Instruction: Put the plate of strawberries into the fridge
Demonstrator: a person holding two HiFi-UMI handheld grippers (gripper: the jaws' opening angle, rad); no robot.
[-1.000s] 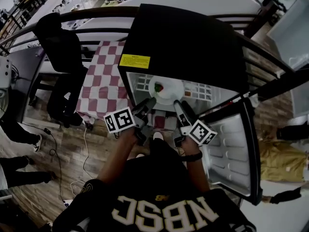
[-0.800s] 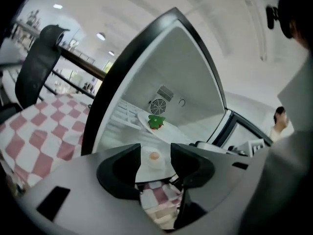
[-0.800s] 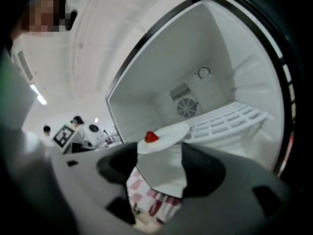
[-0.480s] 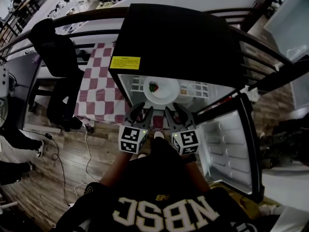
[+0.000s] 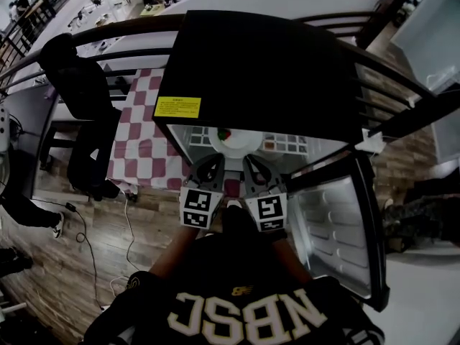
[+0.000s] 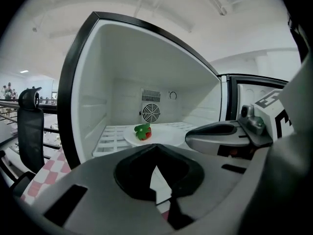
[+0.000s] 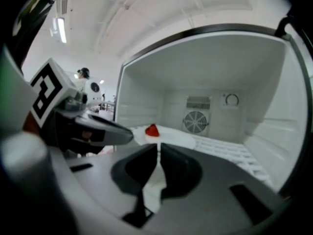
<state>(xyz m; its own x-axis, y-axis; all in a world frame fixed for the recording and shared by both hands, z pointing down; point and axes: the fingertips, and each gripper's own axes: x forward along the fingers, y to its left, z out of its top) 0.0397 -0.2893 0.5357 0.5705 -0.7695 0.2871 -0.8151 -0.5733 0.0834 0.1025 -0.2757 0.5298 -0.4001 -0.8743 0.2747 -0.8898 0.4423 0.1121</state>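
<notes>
A white plate (image 5: 241, 142) carrying a red strawberry with green leaves (image 5: 224, 133) rests on the wire shelf inside the open black fridge (image 5: 273, 70). Neither gripper touches it. My left gripper (image 5: 210, 167) and right gripper (image 5: 252, 167) hang side by side just outside the fridge mouth, both shut with nothing between the jaws. In the left gripper view the plate (image 6: 164, 138) and the strawberry (image 6: 143, 131) lie beyond the left gripper (image 6: 156, 150), in front of the fan grille. The right gripper view shows the strawberry (image 7: 152, 130) on the plate (image 7: 173, 138) past the right gripper (image 7: 159, 150).
The fridge door (image 5: 338, 228) stands swung open at the right. A table with a red-and-white checkered cloth (image 5: 144, 146) is left of the fridge, with a black chair (image 5: 79, 85) beside it. Cables (image 5: 86, 228) trail over the wooden floor. A dark railing (image 5: 108, 31) runs behind.
Both grippers have drawn back from the plate toward the person and their jaws have closed. The plate stays on the fridge shelf.
</notes>
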